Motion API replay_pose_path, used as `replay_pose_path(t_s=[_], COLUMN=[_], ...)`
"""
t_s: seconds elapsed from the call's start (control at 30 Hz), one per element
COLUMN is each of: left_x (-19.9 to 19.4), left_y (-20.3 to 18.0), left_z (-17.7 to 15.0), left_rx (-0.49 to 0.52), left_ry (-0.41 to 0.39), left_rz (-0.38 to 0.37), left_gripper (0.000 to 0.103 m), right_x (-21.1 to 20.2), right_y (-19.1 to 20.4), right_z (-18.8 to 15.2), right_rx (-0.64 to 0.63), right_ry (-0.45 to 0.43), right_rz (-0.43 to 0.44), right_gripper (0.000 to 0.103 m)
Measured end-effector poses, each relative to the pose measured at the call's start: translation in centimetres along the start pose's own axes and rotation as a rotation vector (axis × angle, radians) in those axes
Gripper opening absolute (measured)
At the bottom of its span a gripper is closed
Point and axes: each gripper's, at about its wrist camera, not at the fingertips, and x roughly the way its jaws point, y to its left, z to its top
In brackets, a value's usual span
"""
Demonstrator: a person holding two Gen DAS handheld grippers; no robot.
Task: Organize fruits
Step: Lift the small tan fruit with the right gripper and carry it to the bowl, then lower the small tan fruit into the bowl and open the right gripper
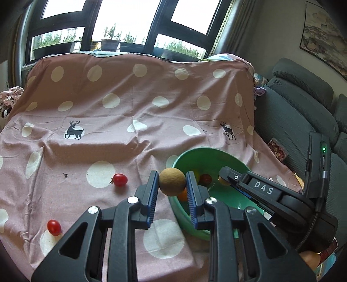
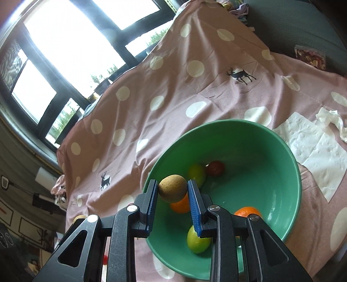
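Observation:
My left gripper point(image 1: 171, 174) is shut on a round brown fruit point(image 1: 172, 183), held just above the near left rim of the green bowl point(image 1: 208, 150). My right gripper point(image 2: 172, 183) is shut on a second brown fruit point(image 2: 172, 188) over the bowl point(image 2: 238, 122). In the left wrist view it reaches in from the right over the bowl. Inside the bowl lie two green fruits point(image 2: 196, 173), two oranges point(image 2: 248, 211) and a red tomato point(image 2: 215, 168). Two cherry tomatoes point(image 1: 120, 179) point(image 1: 53, 227) lie on the pink dotted cloth point(image 1: 130, 121) left of the bowl.
White tissues point(image 2: 314, 147) are spread on the cloth right of the bowl. A grey sofa point(image 1: 292, 108) with a snack packet point(image 1: 277, 147) on it runs along the right side. The cloth rises over a backrest towards the window point(image 1: 121, 19).

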Motion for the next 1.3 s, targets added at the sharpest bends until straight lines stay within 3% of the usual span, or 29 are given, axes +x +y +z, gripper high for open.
replay_pose_path(t_s=[0.5,1.3], left_x=[5.4,9.0], left_y=[-3.8,-5.0], left_z=[-1.2,-2.1], left_rx=[0.064,0.057], left_ry=[0.146,0.281], left_rz=[-0.102,-0.179], left_gripper=[0.025,0.025], right_x=[-0.5,0.1], right_y=[-3.4,-5.0], right_z=[1.0,1.0], right_rx=[0.067,0.095], right_ry=[-0.02,0.02], right_rz=[-0.161,-0.199], right_gripper=[0.031,0.031])
